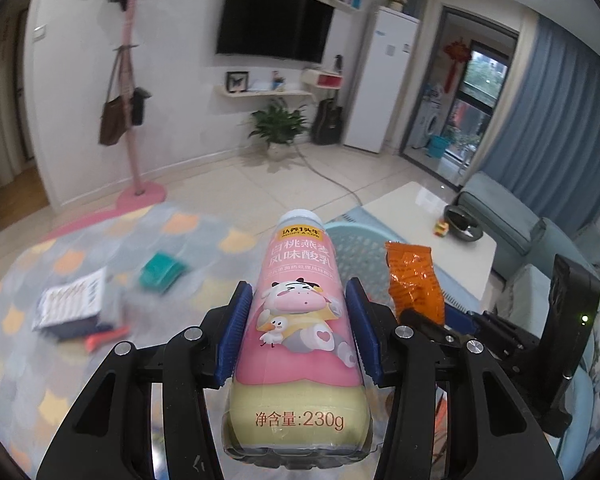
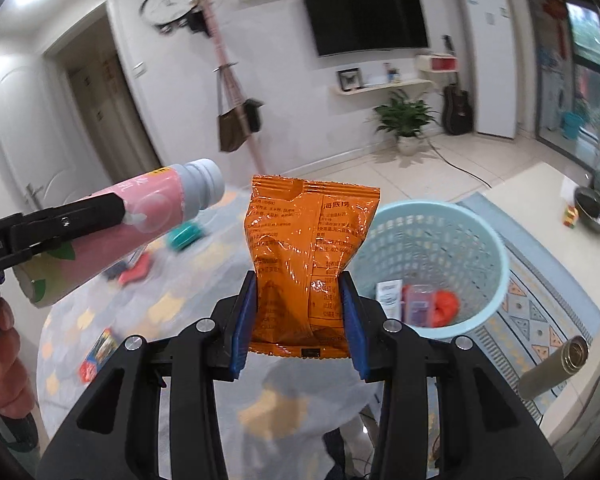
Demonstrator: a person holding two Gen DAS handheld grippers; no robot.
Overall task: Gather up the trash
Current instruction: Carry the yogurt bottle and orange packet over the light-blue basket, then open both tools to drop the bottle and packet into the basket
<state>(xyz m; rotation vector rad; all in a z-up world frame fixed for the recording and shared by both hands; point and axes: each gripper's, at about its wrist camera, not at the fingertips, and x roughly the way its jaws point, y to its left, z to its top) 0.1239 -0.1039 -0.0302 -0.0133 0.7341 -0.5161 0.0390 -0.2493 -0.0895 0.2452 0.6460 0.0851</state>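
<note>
My left gripper [image 1: 300,300] is shut on a pink yogurt bottle [image 1: 300,312] with a cow picture, held in the air; the bottle also shows in the right wrist view [image 2: 112,232]. My right gripper [image 2: 300,300] is shut on an orange snack bag [image 2: 308,248], held above the rug just left of the light blue trash basket [image 2: 488,248]. The bag also shows in the left wrist view [image 1: 414,280], and the basket [image 1: 352,248] lies behind the bottle there. The basket holds several pieces of trash, one of them a red item [image 2: 444,304].
On the round patterned rug [image 1: 100,320] lie a teal packet [image 1: 162,272], a white-and-dark package [image 1: 70,304] and a red wrapper [image 1: 104,338]. A white coffee table [image 1: 432,216] with a dark bowl [image 1: 462,222] stands right of the basket. A metal flask [image 2: 552,368] lies at right.
</note>
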